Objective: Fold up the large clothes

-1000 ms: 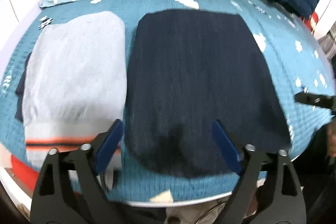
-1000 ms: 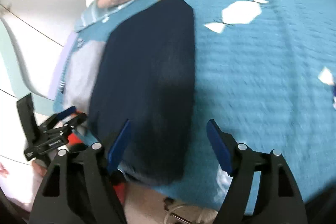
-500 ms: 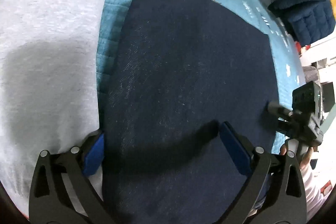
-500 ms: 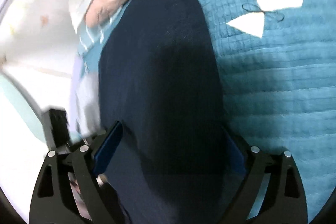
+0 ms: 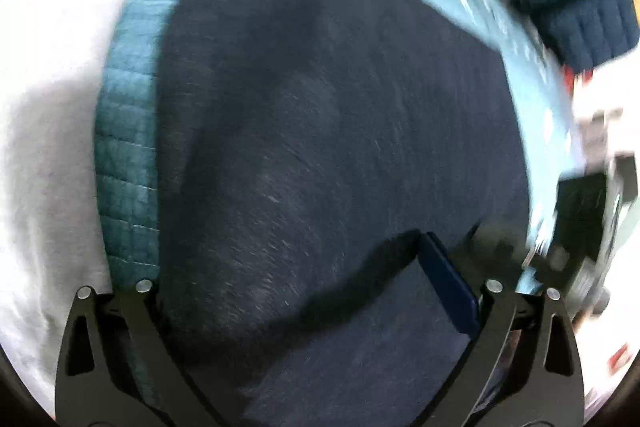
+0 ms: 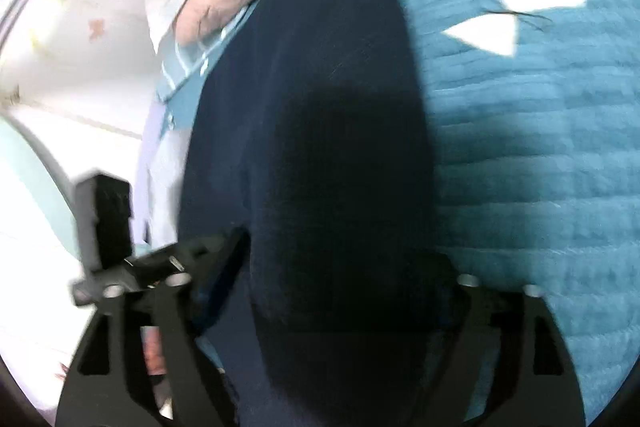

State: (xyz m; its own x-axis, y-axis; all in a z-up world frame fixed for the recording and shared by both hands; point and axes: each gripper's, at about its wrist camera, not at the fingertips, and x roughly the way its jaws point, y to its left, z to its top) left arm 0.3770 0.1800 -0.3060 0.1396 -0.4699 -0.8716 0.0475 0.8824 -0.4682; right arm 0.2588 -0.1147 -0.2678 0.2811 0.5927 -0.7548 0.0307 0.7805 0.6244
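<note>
Fuzzy navy garment (image 5: pixel 320 131) — rounded slab on quilted teal bedspread (image 5: pixel 124 155).

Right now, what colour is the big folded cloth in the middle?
Dark navy blue. The cloth shows best in the left wrist view, lying on the teal bedspread.

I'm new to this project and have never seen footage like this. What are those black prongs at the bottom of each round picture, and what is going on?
No robot here: a person holds a two-finger gripper in each hand, with a fisheye camera on each looking along its fingers. The prongs are those fingers. One picture is from the left gripper, the other from the right gripper. Both hang over the near edge of a dark navy garment lying flat on a teal quilted bedspread. A light grey garment lies beside it. Nothing is gripped yet: the left jaws stand wide, the right jaws are closing, with the navy cloth between them.
</note>
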